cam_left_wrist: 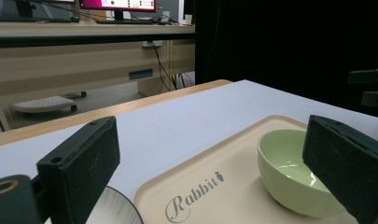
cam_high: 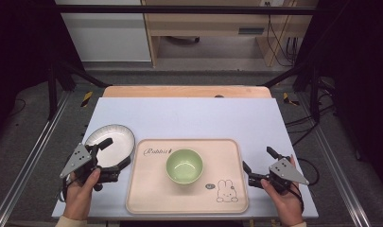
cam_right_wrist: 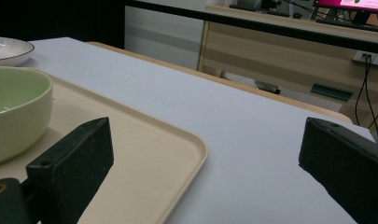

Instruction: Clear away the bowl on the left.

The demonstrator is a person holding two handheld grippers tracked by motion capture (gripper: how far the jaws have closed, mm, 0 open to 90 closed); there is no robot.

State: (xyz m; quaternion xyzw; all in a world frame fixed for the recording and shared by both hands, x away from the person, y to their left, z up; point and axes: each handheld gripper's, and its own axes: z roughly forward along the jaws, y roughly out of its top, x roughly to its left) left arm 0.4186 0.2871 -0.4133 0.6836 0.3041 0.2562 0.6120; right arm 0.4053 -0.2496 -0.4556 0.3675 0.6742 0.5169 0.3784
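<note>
Two claws sit low at the near corners of the pale tabletop [cam_high: 189,116], one on either side of a beige tray [cam_high: 146,189]. That tray lies flat with its long axis running left to right, its "Rabbit" lettering at the far left corner and a rabbit drawing at the near right. A green bowl [cam_high: 184,165] stands upright at the tray's middle, mouth up. Left of the tray, just beside its far left corner, rests a white plate [cam_high: 114,137] with a dark rim, also flat. The left claw [cam_high: 109,160] is spread wide, its far jaw reaching over the plate and its near jaw lying at the plate's near edge; whether either jaw touches the plate cannot be told. The left hand [cam_high: 82,187] grips it from the near side, forearm coming up from the near edge, jaws pointing right and far, toward the bowl. The right claw [cam_high: 258,164] is also spread, pinching nothing, just right of the tray and aimed left and far. The right hand [cam_high: 283,196] holds it from the near right.
</note>
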